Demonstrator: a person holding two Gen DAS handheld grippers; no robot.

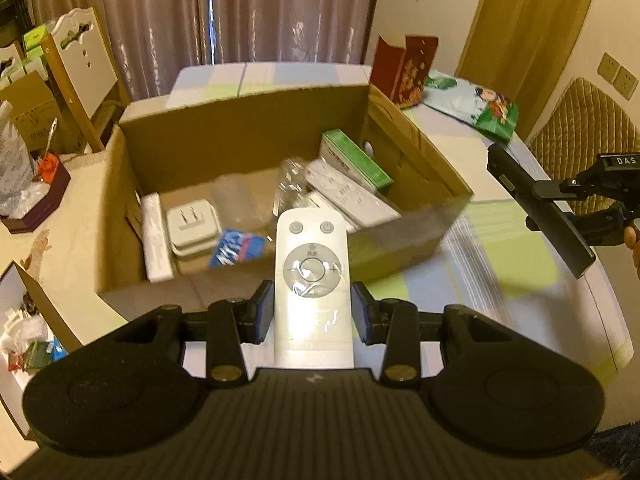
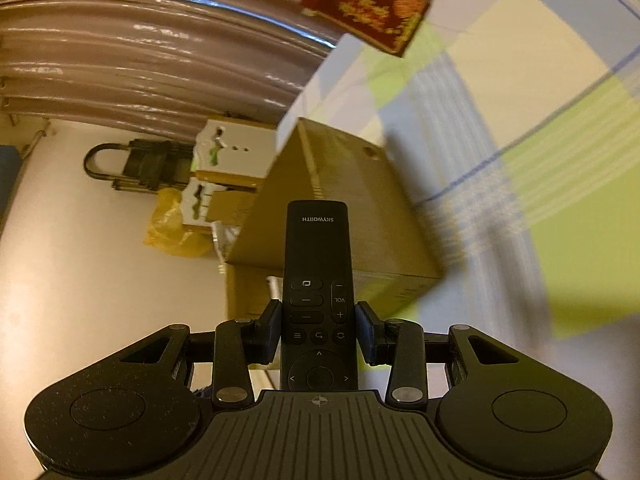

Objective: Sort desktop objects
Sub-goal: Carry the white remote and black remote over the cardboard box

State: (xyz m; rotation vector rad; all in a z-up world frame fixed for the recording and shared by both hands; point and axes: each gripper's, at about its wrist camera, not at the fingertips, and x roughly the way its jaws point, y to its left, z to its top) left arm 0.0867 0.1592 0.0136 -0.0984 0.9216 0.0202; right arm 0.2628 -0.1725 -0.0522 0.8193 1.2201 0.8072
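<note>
My left gripper [image 1: 312,312] is shut on a white remote [image 1: 311,264], held above the near edge of an open cardboard box [image 1: 248,128]. Inside the box lie white chargers [image 1: 194,228], a blue packet [image 1: 238,250], a clear plastic piece [image 1: 292,184], another white remote [image 1: 352,196] and a green-and-white box [image 1: 356,160]. My right gripper [image 2: 318,330] is shut on a black remote [image 2: 318,280], which also shows at the right of the left wrist view as a black remote [image 1: 540,208]. In the right wrist view the cardboard box [image 2: 332,208] appears tilted, seen from outside.
A checked cloth [image 1: 500,248] covers the table. A red gift box [image 1: 404,68] and a green cartoon packet [image 1: 480,104] lie at the far right. A second table [image 1: 56,240] at the left holds a dark tray [image 1: 38,200]. White chairs [image 1: 80,64] and curtains [image 1: 248,12] stand behind.
</note>
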